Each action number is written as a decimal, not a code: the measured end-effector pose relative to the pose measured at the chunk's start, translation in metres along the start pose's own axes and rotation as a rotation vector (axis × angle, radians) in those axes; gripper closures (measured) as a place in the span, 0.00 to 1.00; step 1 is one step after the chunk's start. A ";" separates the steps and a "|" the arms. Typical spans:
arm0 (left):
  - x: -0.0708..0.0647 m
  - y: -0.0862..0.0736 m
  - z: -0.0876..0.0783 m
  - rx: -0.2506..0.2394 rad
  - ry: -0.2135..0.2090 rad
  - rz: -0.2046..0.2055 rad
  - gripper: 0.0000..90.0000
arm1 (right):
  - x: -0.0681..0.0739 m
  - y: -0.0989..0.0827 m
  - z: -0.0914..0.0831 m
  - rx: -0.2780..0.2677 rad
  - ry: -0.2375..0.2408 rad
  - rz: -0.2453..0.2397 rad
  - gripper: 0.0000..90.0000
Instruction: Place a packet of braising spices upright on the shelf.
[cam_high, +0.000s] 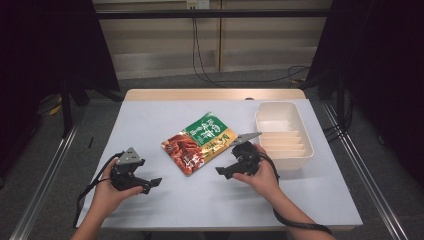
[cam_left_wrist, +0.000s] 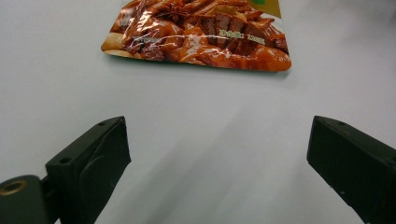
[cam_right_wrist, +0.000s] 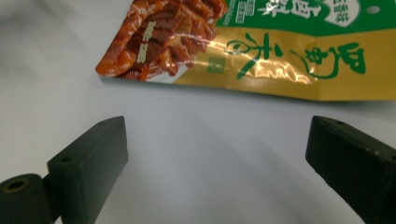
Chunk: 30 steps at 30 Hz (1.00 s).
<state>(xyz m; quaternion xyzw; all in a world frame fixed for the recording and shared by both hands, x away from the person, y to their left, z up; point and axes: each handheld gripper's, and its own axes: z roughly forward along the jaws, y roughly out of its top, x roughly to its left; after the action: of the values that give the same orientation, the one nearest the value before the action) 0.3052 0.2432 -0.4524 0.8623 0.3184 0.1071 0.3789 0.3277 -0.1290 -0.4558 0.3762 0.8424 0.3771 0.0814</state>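
While the pouch (cam_high: 200, 143) lies flat near the middle of the surface (cam_high: 165, 200), turned at a slant to its edges, both claws sit on the person's side of it with nothing between their jaws. The left claw (cam_high: 150, 183) rests low toward the near left corner, its jaws spread wide and aimed at the pouch's meat-printed end (cam_left_wrist: 196, 39), which sits well ahead of them. The right claw (cam_high: 225, 171) hovers just beside the pouch's near right edge, jaws likewise spread wide, looking along the gold and green side (cam_right_wrist: 289, 60). This flanking likely serves a two-sided pickup: a flat, floppy pouch offers little to pinch from above, so each claw seems set to take an edge from its own side. A white tray (cam_high: 284, 134) stands by the right edge of the surface, apart from the pouch, and looks a probable destination, being within easy reach of the right hand (cam_high: 262, 175). Neither claw touches the pouch yet.
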 end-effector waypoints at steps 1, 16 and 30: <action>0.000 0.000 -0.001 0.007 -0.005 0.002 0.06 | -0.001 0.003 0.000 -0.003 0.006 0.002 0.06; -0.002 -0.004 -0.003 -0.008 -0.011 0.010 0.06 | -0.023 0.055 0.021 0.025 -0.019 0.044 0.08; -0.004 -0.002 -0.006 -0.023 -0.012 0.000 0.06 | -0.058 0.072 0.038 0.040 -0.058 0.106 0.09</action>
<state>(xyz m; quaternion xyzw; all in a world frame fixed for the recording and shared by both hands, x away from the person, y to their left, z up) 0.2988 0.2455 -0.4492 0.8584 0.3150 0.1058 0.3908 0.4259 -0.1161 -0.4407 0.4326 0.8259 0.3531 0.0781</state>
